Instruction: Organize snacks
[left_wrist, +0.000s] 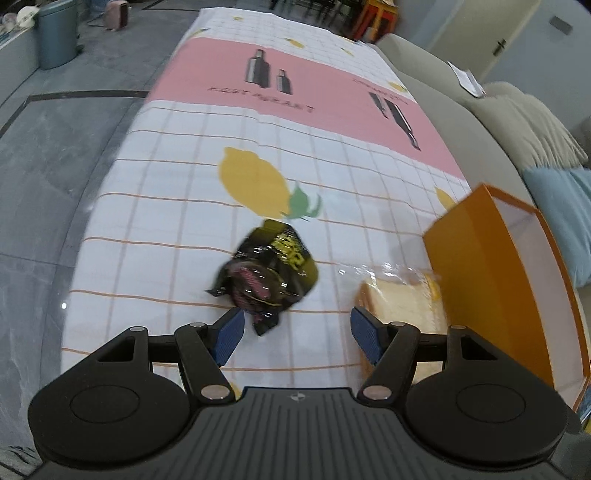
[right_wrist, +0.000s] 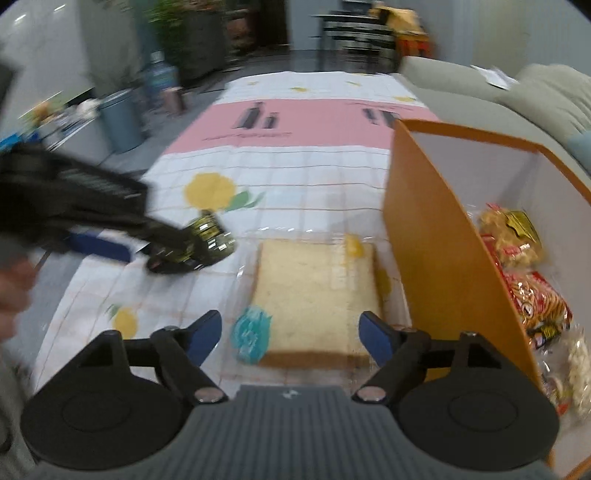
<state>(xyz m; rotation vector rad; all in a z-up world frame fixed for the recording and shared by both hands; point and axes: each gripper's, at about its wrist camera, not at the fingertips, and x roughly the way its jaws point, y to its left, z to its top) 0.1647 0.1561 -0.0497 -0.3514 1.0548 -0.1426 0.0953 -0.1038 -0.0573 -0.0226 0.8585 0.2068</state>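
left gripper (left_wrist: 297, 334) level above black snack bag (left_wrist: 269, 275), jaws spread wide.

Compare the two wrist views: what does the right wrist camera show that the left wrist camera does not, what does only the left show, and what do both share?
Only the right wrist view shows the packaged snacks already inside the orange box, and the left gripper reaching in from outside.

Only the left wrist view shows the left gripper's open fingers from behind.

Both show the black snack packet, the wrapped bread slice and the lemon-print tablecloth.
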